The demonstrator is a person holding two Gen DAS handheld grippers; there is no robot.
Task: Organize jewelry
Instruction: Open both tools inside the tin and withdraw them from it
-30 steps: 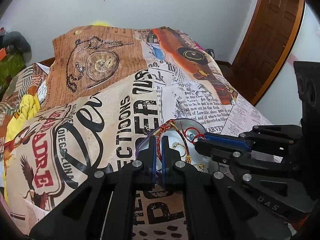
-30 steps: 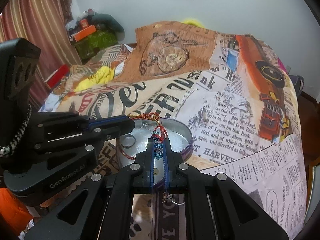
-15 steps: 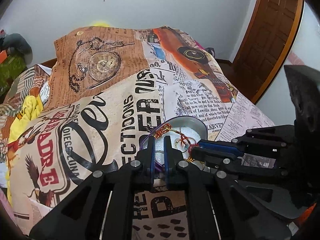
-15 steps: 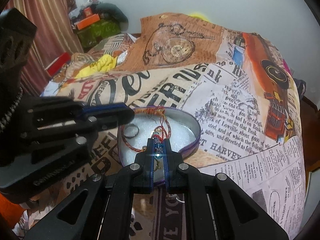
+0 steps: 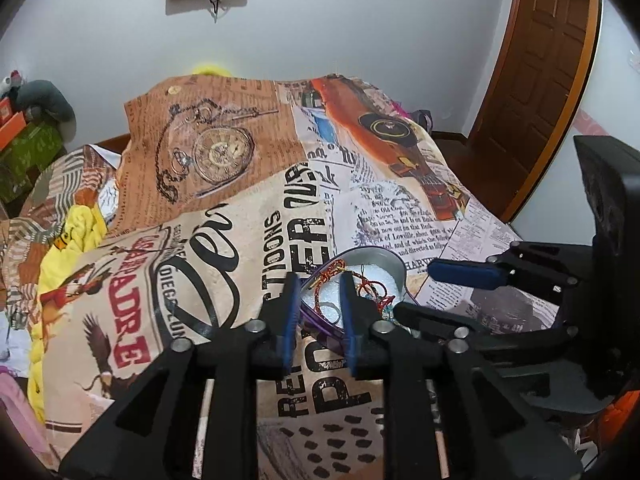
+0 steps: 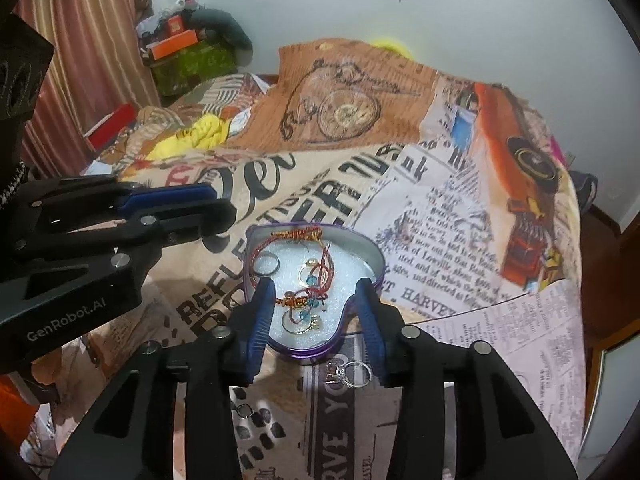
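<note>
We see the left tongs [image 6: 216, 208] at the left of the heart-shaped tin [image 6: 376, 256], their blue-padded fingers apart and gripping nothing. The tin lies on the bed [image 6: 460, 208], on its newspaper-print cover, toward the near edge. Inside it, on white foam, lie a red cord bracelet [image 6: 320, 264], a silver ring [image 6: 267, 263] at the left wall, and gold hoop earrings [image 6: 298, 318] with blue beads. The right tongs [image 6: 316, 300] stand wide apart, straddling the tin's near point, holding nothing. Just before the tin, a silver keyring charm [image 6: 352, 374] rests on the cover. Left of it lies a small dark ring [image 6: 244, 410].
</note>
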